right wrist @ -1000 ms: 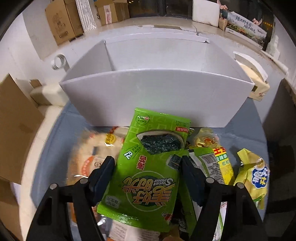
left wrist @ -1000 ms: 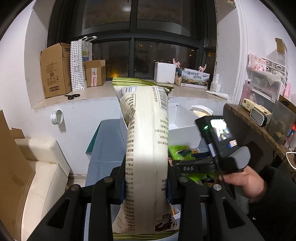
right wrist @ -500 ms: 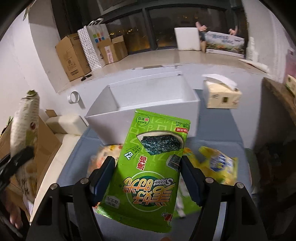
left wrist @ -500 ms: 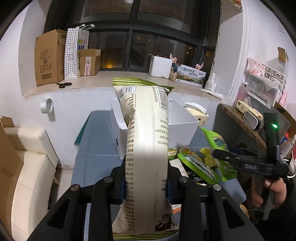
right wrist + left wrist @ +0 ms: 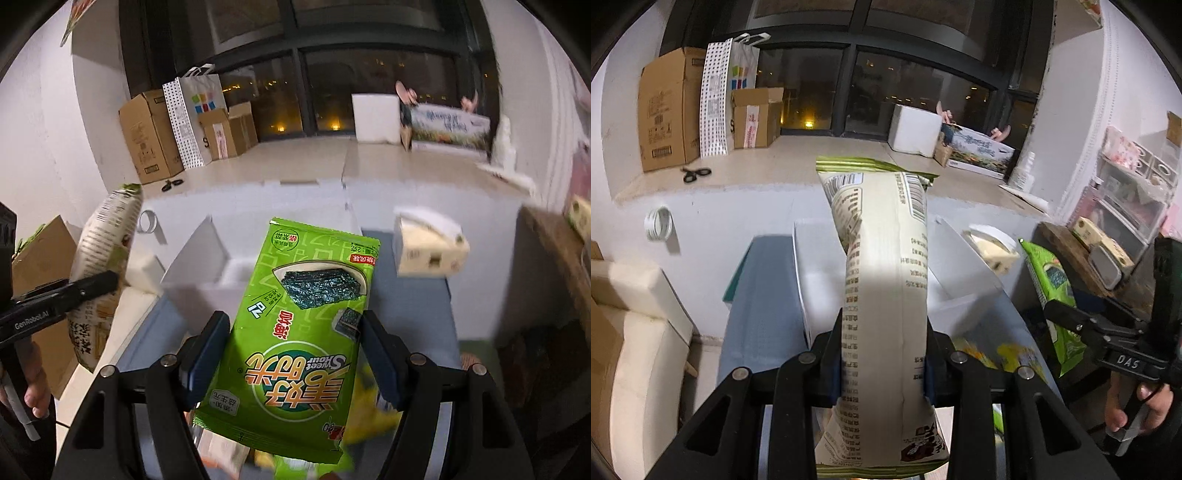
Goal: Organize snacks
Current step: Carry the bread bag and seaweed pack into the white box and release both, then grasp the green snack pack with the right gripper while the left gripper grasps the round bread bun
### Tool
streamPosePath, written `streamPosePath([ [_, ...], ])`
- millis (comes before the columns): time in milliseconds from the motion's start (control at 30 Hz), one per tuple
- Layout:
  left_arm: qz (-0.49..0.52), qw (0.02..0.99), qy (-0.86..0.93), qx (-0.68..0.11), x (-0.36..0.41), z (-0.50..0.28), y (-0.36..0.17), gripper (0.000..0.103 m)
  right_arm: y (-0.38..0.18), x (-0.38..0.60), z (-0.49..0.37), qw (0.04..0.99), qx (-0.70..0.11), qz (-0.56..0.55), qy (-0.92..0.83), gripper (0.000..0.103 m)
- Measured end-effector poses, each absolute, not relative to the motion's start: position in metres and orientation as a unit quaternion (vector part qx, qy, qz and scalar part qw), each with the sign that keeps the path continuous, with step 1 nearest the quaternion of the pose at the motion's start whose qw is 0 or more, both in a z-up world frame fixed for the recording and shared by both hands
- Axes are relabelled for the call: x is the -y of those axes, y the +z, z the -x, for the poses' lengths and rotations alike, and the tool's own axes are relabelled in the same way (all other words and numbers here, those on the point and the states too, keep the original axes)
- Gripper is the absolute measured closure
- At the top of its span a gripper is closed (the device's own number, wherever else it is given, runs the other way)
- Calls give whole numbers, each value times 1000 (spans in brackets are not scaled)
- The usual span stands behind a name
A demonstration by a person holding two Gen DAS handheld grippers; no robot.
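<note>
Left gripper [image 5: 882,365] clamps a cream snack bag [image 5: 882,280], right gripper [image 5: 291,354] a green seaweed pack [image 5: 295,332]; either slick pouch could slip short of the white box [image 5: 960,273].

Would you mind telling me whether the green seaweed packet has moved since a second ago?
Yes. The green seaweed packet has risen: it lay low before the white bin, and now sits above it.

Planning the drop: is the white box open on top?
Open. The white box shows no lid, and its inner walls are visible.
</note>
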State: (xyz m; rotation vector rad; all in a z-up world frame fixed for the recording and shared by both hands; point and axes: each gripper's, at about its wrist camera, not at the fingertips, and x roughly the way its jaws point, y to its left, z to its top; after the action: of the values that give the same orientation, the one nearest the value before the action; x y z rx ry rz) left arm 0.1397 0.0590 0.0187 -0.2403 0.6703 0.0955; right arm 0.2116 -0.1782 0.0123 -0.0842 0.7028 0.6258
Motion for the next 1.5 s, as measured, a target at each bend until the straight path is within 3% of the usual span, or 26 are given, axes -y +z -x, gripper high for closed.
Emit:
streamPosePath([
  [200,141,928,51,-340,-85,-213,19,66,21,137,-278,883,-343,49,317,27],
  [500,147,902,61,-401,-103,-286,-22,66,-10,78,-365,862,-410,78,287,26],
  [533,148,901,67,-402,-103,-287,-25,63,-16,73,-370,859,-418,82,286,26],
  [600,153,899,69,-404,-107,-290,-29,36,-23,68,-377,854,-428,83,284,22],
  [633,160,896,69,-409,-110,-292,-31,5,-27,67,-381,852,-433,78,284,12],
  [667,168,894,68,-410,-114,-292,-32,0,-31,66,-385,850,-441,73,280,6],
  [700,176,896,63,-404,-117,-290,-31,0,-33,65,-387,850,-443,74,275,0],
  [933,161,917,73,-357,-119,-258,-13,0,-29,71,-374,859,-422,93,274,0],
  [1133,141,944,75,-287,-111,-203,3,0,10,81,-324,887,-318,105,319,0],
  [1267,132,941,52,-306,-100,-165,3,0,34,111,-274,896,-265,87,346,0],
  [1500,113,951,43,-286,-73,-83,4,0,36,173,-198,904,-244,78,343,0],
])
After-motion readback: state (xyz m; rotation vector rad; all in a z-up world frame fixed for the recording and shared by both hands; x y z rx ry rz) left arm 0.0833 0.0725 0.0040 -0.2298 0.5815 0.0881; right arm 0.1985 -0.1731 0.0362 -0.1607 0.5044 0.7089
